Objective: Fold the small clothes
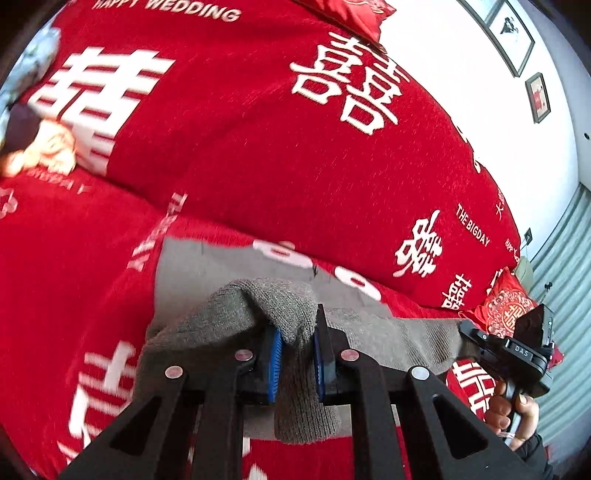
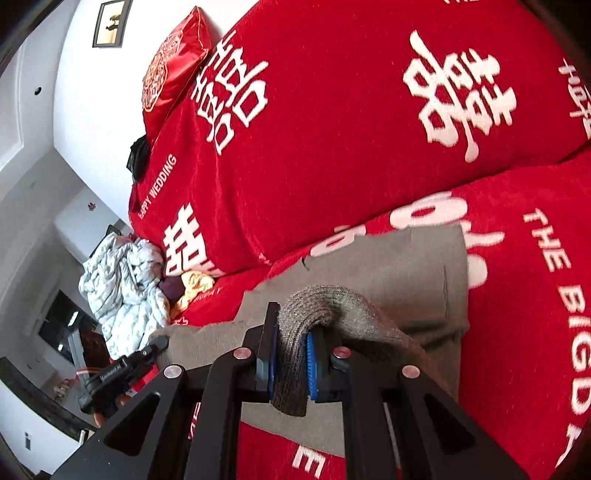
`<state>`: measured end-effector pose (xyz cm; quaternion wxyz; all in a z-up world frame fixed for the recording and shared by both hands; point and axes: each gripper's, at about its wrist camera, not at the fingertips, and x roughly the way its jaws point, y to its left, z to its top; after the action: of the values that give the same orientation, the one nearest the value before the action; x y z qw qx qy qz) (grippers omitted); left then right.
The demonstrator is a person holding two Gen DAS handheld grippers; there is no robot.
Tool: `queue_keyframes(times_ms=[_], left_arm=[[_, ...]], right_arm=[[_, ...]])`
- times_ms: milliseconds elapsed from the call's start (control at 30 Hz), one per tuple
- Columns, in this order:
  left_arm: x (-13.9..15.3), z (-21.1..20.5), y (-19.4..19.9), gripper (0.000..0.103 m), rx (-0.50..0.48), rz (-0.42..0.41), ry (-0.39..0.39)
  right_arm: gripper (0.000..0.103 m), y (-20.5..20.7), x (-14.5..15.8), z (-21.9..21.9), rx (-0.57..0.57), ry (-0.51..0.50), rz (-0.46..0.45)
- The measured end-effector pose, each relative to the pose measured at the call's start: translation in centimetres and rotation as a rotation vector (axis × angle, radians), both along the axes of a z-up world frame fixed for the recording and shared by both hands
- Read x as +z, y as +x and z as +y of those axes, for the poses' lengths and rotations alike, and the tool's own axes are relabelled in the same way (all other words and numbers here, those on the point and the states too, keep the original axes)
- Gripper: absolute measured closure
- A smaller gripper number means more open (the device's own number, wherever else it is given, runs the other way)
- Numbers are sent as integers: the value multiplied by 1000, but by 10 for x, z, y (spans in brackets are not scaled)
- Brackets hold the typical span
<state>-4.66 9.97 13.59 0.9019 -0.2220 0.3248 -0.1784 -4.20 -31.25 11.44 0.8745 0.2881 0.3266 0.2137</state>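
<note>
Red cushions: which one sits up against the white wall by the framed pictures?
The embroidered cushion at the sofa's far end, leaning on the wall under a framed picture; the other lies by the right claw.

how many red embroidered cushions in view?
2. One cushion stands at the far end of the red cover, against the wall; the other cushion lies beside the right gripper. More may be hidden.

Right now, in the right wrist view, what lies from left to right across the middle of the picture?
Pale crumpled bedding → yellow cloth → grey garment → "THE BIGDAY" lettering on the red cover.
</note>
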Motion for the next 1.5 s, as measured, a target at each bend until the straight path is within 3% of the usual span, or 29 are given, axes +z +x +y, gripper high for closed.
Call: queue_keyframes(times_ms=[167, 567, 800, 967, 1033, 1067, 1133, 1200, 1333, 1433, 1500], left_arm=[[0, -12, 39, 87, -11, 39, 30], [-25, -23, 131, 87, -31, 182, 56], [-90, -29, 192, 87, -33, 412, 78], [-122, -20, 207, 85, -37, 528, 6], [-124, -15, 209, 47, -65, 539, -78], [-124, -12, 210, 38, -78, 537, -141], [-121, -5, 211, 18, -52, 539, -208], [-116, 0, 211, 18, -39, 539, -239], [-92, 17, 196, 18, 0, 467, -194], [-68, 23, 178, 18, 17, 382, -81], [-57, 5, 169, 18, -34, 338, 39]], right_arm=[[90, 21, 5, -4, -44, -9, 12], [90, 100, -19, -10, -110, -34, 105], [90, 146, -66, -15, -154, -75, 224], [86, 166, -91, -17, -176, -93, 298], [79, 170, -96, -19, -179, -80, 311], [76, 172, -98, -20, -177, -73, 315], [59, 175, -101, -21, -180, -60, 327], [49, 176, -103, -23, -196, -45, 335], [48, 164, -91, -36, -258, -18, 305], [44, 150, -75, -44, -311, -75, 253], [44, 147, -67, -42, -285, -128, 234]])
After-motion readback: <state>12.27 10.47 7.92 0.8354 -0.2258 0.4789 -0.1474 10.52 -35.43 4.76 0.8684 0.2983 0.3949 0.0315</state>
